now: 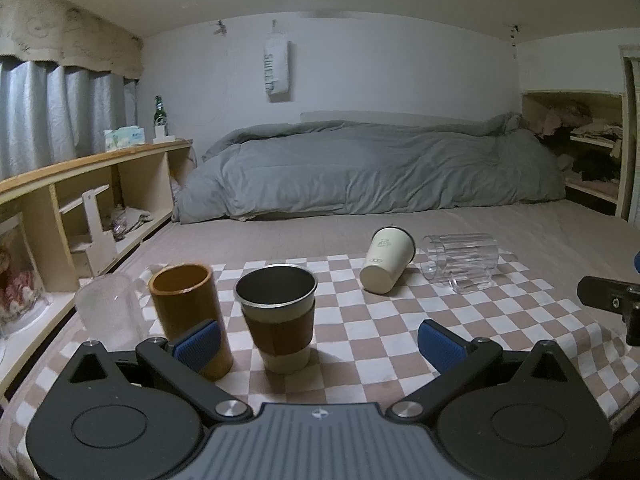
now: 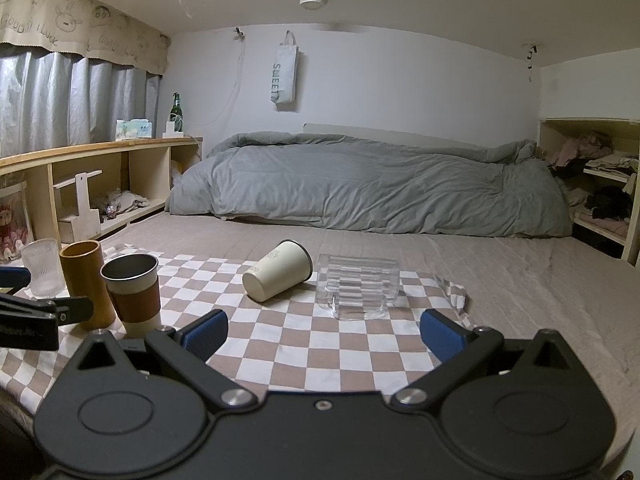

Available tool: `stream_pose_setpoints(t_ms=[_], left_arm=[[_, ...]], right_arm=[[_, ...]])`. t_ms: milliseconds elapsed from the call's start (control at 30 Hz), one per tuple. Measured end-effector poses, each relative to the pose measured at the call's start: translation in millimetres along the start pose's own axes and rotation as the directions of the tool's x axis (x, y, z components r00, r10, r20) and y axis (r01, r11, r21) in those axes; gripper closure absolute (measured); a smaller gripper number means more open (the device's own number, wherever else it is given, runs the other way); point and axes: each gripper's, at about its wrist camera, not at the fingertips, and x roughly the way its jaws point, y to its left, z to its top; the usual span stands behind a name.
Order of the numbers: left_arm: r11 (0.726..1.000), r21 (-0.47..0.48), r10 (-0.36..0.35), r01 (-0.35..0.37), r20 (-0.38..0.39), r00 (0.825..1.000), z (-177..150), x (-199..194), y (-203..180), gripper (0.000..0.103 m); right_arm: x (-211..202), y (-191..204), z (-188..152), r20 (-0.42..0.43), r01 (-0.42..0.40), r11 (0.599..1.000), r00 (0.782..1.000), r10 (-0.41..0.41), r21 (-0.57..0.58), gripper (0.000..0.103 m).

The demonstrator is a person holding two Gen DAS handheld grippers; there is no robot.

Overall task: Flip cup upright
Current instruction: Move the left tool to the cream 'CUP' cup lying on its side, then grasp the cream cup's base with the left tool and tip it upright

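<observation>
On the checked cloth [image 2: 280,344], three cups are standing upright at the left: a frosted glass [image 2: 42,266], a brown tube cup [image 2: 86,282] and a sleeved steel cup [image 2: 134,292]. The left gripper [image 1: 318,340] is hovering by them, fingers spread and holding nothing. Further right, a cream cup [image 2: 278,276] and a clear ribbed mug [image 2: 358,286] are lying on their sides, just beside each other. The right gripper [image 2: 324,334] is facing them, spread and empty. The soft bedding may be making any righted cup wobble, and a fallen cup could roll or bump its neighbour.
</observation>
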Motion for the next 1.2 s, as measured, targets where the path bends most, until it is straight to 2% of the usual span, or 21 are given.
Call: stream_pose_setpoints(t_ms=[133, 267, 367, 500, 667, 767, 967, 1033, 1067, 1100, 1200], left_arm=[[0.997, 0.058, -0.053, 0.053, -0.011, 0.999, 19, 15, -6, 0.000], [0.978, 0.174, -0.108, 0.113, -0.035, 0.993, 39, 47, -21, 0.001], [0.961, 0.226, -0.146, 0.162, -0.087, 0.985, 53, 82, -36, 0.003], [0.942, 0.245, -0.184, 0.228, -0.187, 0.965, 70, 141, -57, 0.010], [0.944, 0.255, -0.142, 0.209, -0.260, 0.955, 77, 215, -83, 0.013], [0.944, 0.275, -0.098, 0.183, -0.298, 0.950, 74, 251, -97, 0.014], [0.920, 0.365, 0.002, 0.142, -0.367, 0.930, 63, 303, -113, 0.019], [0.913, 0.377, 0.004, 0.158, -0.393, 0.919, 59, 311, -114, 0.030], [0.913, 0.381, 0.018, 0.147, -0.396, 0.918, 58, 313, -114, 0.034], [0.915, 0.384, 0.038, 0.124, -0.388, 0.921, 57, 314, -113, 0.043], [0.928, 0.356, 0.039, 0.113, -0.395, 0.918, 59, 311, -108, 0.045]], right_arm=[[0, -3, 1, 0.002, 0.005, 1.000, 1.000, -0.005, 0.012, 0.000], [-1, -7, 2, 0.002, 0.005, 0.999, 1.000, -0.005, 0.039, 0.000], [-3, -11, 4, 0.014, -0.006, 0.998, 1.000, 0.005, 0.066, 0.000], [-6, -18, 5, 0.030, -0.009, 0.995, 1.000, 0.006, 0.104, 0.000], [-6, -25, 6, 0.015, 0.037, 0.989, 0.999, -0.039, 0.140, 0.000], [-5, -32, 6, 0.005, 0.025, 0.985, 1.000, -0.026, 0.169, 0.000], [0, -40, 7, -0.019, 0.018, 0.982, 1.000, -0.014, 0.189, 0.000], [0, -42, 7, -0.026, 0.008, 0.980, 1.000, -0.003, 0.197, 0.000], [1, -44, 7, -0.027, 0.001, 0.979, 1.000, 0.004, 0.203, 0.000], [0, -45, 8, -0.029, -0.004, 0.978, 1.000, 0.010, 0.209, 0.000], [1, -49, 8, -0.035, -0.007, 0.974, 0.999, 0.016, 0.226, 0.000]])
